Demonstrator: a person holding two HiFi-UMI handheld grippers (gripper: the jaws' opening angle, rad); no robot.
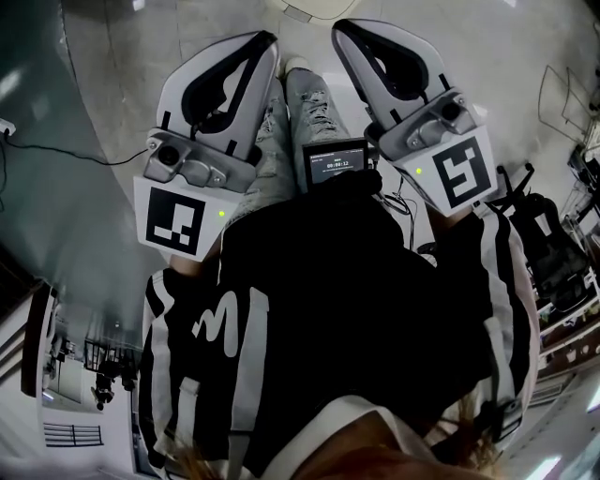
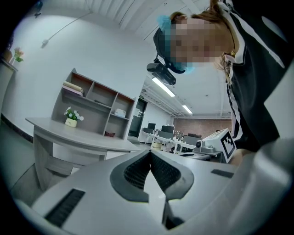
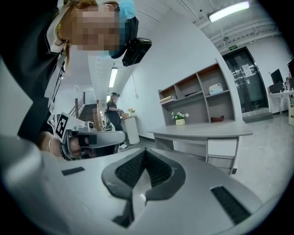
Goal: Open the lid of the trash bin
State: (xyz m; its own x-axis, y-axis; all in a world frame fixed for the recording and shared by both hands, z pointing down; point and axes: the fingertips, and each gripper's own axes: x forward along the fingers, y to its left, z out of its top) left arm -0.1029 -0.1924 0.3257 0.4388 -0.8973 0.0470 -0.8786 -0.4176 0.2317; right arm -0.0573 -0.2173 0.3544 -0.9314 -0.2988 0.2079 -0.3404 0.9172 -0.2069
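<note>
No trash bin shows clearly in any view; a pale rounded object (image 1: 305,7) at the top edge of the head view is cut off and I cannot tell what it is. In the head view my left gripper (image 1: 268,39) and my right gripper (image 1: 339,28) hang side by side in front of the person's legs, both pointing at the floor. In each gripper view the ribbed black pads meet at the tips, with nothing between them: left gripper (image 2: 149,151), right gripper (image 3: 145,149). Both are shut and empty. Both gripper views look out across an office rather than down.
A small screen device (image 1: 335,161) hangs at the person's waist. A cable (image 1: 66,150) lies on the shiny floor at left and a dark bag (image 1: 548,248) at right. A grey desk (image 3: 202,132), a wall shelf (image 3: 197,94), a flower pot (image 2: 70,120) and a distant person (image 3: 112,112) show.
</note>
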